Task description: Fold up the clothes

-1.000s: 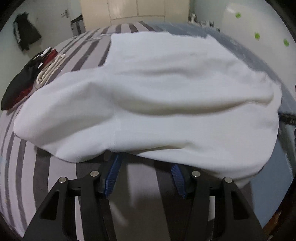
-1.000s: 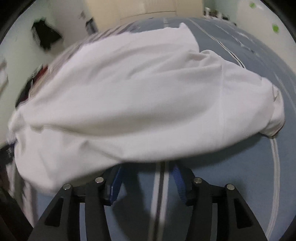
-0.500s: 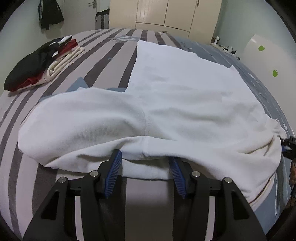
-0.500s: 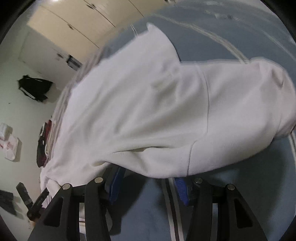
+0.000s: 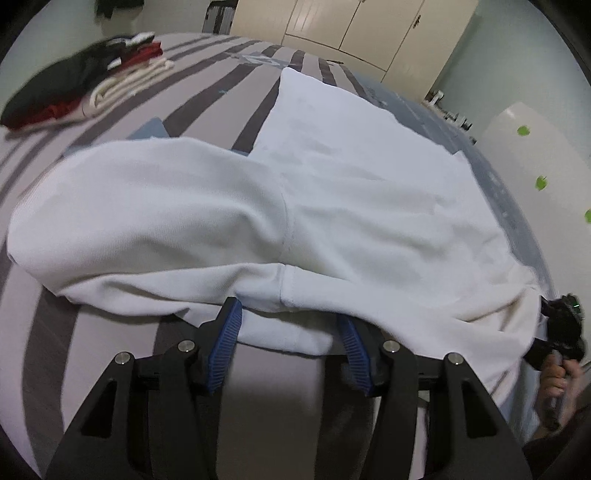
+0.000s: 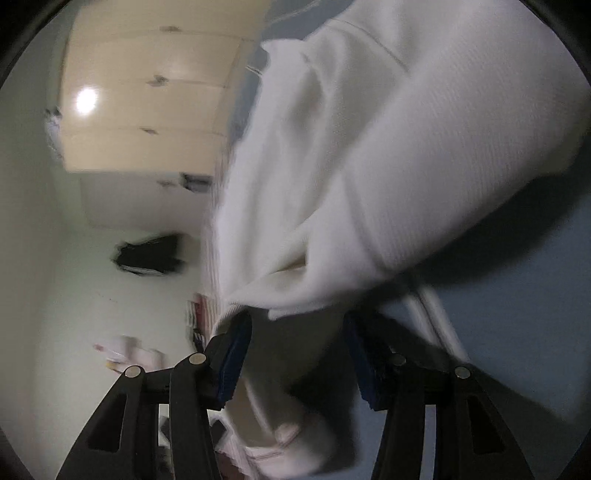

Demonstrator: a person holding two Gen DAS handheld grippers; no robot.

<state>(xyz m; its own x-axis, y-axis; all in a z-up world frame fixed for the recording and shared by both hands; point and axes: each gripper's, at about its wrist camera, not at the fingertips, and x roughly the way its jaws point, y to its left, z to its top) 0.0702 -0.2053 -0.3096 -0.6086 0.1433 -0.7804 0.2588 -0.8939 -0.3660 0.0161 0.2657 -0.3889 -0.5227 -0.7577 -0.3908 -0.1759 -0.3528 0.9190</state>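
A white sweatshirt lies spread on the striped bed, one sleeve folded across to the left. My left gripper is open, its blue pads at either side of the sweatshirt's near edge, which lies between them. My right gripper is open and tilted hard to one side, with the sweatshirt hanging loose just beyond its pads. The right gripper also shows in the left wrist view, at the sweatshirt's right edge.
A stack of folded clothes, black, red and cream, sits at the bed's far left. Cream wardrobe doors stand beyond the bed. A white panel with green dots is at the right.
The sweatshirt has been lowered from billowing in the air to lying on the bed. The right gripper has rolled sideways toward the wall. Both grippers stay open.
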